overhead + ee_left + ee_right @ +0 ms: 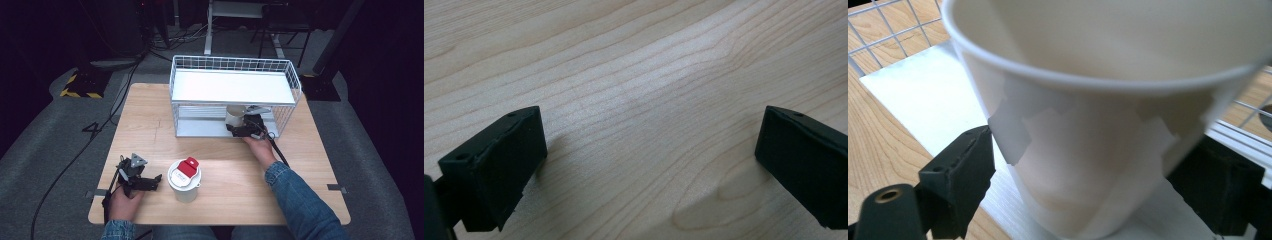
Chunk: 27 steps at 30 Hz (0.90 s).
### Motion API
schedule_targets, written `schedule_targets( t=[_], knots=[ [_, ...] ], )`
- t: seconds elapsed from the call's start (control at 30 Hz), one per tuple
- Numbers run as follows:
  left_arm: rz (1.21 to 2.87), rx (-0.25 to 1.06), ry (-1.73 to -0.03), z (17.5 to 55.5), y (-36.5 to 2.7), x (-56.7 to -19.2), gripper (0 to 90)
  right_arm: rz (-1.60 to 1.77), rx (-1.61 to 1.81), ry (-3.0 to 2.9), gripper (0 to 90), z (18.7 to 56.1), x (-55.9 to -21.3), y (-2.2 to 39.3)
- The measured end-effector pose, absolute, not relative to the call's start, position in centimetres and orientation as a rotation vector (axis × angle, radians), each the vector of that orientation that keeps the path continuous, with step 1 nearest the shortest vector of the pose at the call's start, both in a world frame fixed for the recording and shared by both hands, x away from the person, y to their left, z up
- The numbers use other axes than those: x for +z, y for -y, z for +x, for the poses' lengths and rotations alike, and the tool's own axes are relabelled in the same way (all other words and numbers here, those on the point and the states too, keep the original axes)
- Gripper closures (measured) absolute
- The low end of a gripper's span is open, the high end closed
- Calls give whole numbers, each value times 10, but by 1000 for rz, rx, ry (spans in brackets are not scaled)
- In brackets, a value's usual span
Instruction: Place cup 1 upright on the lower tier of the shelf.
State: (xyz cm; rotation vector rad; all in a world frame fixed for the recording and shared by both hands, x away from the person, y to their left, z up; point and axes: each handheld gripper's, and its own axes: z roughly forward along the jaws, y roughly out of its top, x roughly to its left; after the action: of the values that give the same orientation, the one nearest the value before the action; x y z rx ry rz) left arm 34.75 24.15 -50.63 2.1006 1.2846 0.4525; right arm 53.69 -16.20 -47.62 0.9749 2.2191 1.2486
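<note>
Right tool: the right tool [243,129] sat right of centre in the high view, reaching into the lower level of the white wire two-tier rack [235,65]. Its jaws flanked the white paper cup [1098,125]; whether the pads pressed on it could not be told.
Cup: the white paper cup [234,116] stood upright on the rack's white bottom shelf [923,100], under the upper tray, with pale torn patches on its wall in the right gripper view.
Left tool: the left tool [150,182] rested at the lower left of the high view on the light wooden worktop [150,125], jaws wide apart with only bare wood between them [649,150].
Second cup: a white paper cup with a white lid and red tab [184,177] stood at lower centre, just beside the left tool.
</note>
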Motion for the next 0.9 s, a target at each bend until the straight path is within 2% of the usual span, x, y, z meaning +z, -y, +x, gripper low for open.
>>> schedule_targets(
  t=[0.47,0.9],
  knots=[
    [2098,454,-1293,350,-240,-506,6,950,1227,-2221,130,512,-459,182],
    [2097,456,-1294,350,-240,-506,6,881,1303,-2261,131,477,-428,202]
  ],
)
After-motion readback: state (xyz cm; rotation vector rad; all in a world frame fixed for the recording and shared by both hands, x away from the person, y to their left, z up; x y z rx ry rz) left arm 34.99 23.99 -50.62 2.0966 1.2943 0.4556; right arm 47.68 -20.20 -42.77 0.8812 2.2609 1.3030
